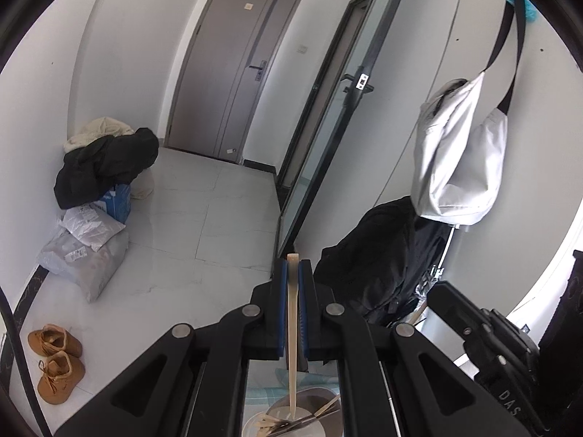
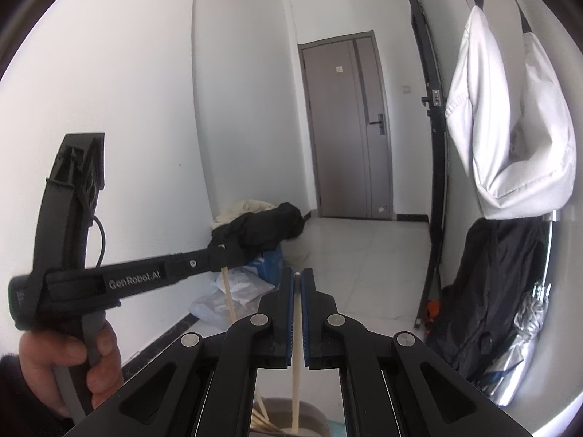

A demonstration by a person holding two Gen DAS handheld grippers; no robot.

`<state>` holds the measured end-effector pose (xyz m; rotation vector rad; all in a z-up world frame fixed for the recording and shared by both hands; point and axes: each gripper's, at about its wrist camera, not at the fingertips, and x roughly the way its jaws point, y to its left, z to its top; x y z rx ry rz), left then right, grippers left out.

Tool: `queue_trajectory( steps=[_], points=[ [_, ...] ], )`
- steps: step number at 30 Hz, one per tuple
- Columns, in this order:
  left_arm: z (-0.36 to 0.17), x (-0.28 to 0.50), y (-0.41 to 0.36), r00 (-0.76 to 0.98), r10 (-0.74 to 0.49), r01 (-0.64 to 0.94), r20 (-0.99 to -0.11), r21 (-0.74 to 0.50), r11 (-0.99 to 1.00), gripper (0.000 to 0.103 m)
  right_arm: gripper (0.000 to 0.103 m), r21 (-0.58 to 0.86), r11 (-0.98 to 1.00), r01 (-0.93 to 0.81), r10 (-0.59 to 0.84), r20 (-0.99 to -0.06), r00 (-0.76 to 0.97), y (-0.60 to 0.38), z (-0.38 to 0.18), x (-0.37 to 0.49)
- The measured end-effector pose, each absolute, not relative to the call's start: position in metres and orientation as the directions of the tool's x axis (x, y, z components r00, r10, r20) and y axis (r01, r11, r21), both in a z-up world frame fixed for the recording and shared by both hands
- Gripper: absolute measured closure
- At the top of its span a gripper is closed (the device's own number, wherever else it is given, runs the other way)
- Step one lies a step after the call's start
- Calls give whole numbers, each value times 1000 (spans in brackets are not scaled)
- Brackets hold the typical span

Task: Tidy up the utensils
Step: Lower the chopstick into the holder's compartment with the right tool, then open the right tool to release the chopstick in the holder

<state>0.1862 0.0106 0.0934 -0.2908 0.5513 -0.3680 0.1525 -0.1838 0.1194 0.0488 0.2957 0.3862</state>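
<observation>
My left gripper [image 1: 293, 266] is shut on a flat pale wooden utensil handle [image 1: 292, 327] that hangs down into a grey bowl [image 1: 277, 409] holding several more wooden utensils [image 1: 269, 423]. My right gripper [image 2: 297, 276] is shut on a round wooden chopstick [image 2: 296, 382] that reaches down into the same grey bowl [image 2: 317, 413]. In the right wrist view the left gripper [image 2: 218, 255] shows at the left, held by a hand [image 2: 73, 360], with its wooden utensil [image 2: 228, 291] hanging below. Both grippers are raised well above the bowl.
A hallway with a grey door [image 1: 233, 73] lies ahead. Clothes and parcels [image 1: 94, 196] pile at the left wall, brown boots [image 1: 58, 360] on the floor. A glass door [image 1: 339, 109], a hanging white bag [image 1: 459, 153] and dark coat [image 1: 382, 255] are on the right.
</observation>
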Motion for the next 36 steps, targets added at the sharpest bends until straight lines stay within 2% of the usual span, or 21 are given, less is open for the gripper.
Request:
queue_trajectory(
  steps=[7, 21, 29, 34, 36],
  points=[
    [72, 191, 12, 803, -418, 243, -425, -407, 881, 101, 100, 67, 928, -367, 370, -279, 886, -175, 105, 154],
    [61, 180, 9, 801, -421, 276, -425, -363, 890, 101, 100, 48, 920, -389, 382, -332, 863, -172, 87, 156],
    [50, 173, 15, 733, -468, 300, -493, -383, 874, 101, 100, 34, 915, -402, 382, -394, 836, -166, 69, 158],
    [42, 168, 12, 641, -518, 330, -566, -405, 852, 101, 97, 98, 911, -401, 397, -467, 790, -166, 53, 161],
    [40, 166, 6, 603, -506, 335, -617, -380, 862, 99, 97, 147, 909, -390, 410, -490, 769, -169, 47, 159]
  ],
)
